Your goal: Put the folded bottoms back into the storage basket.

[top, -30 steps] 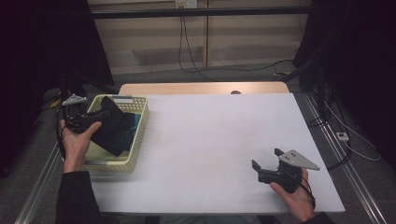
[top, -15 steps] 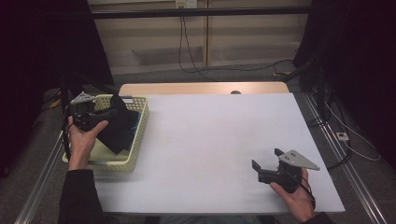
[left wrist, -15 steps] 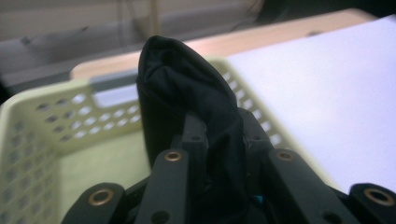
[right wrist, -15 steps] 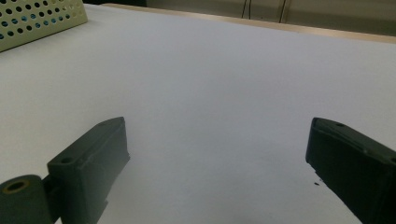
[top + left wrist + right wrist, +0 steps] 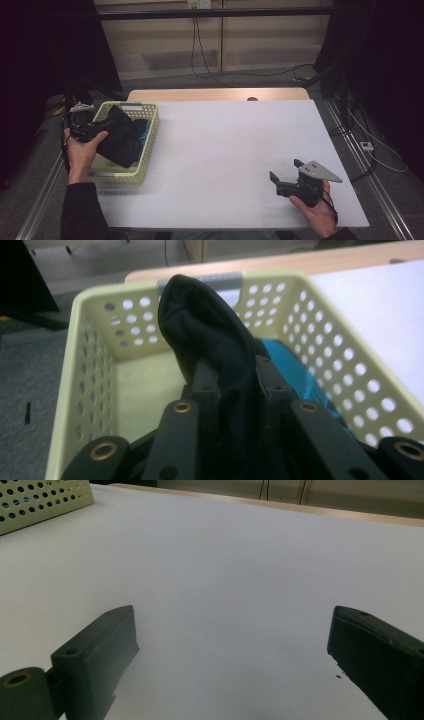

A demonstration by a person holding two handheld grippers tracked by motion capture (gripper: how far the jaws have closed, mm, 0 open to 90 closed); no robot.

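A black cloth (image 5: 210, 325) hangs bunched over the pale yellow perforated basket (image 5: 150, 150) at the table's left. My left gripper (image 5: 235, 372) is shut on it, the fabric squeezed between both jaws, though the jaws have just been opening a little. In the high view the left gripper (image 5: 95, 131) sits at the basket's left rim, with the black cloth (image 5: 122, 142) draped into the basket. Something blue (image 5: 290, 365) lies in the basket under the cloth. My right gripper (image 5: 284, 169) rests open on the white table at the near right, and in its own view the right gripper (image 5: 232, 630) has nothing between its jaws.
The white tabletop (image 5: 230, 145) stretches between the basket and the right gripper. A wooden strip (image 5: 215, 95) borders its far edge. Metal rails run along both sides, and cables lie on the floor beyond. A corner of the basket (image 5: 45, 500) shows far left in the right gripper view.
My left gripper has shifted slightly left and down at the basket's rim, and the black cloth has sagged a little lower into the basket. The right gripper has stayed still.
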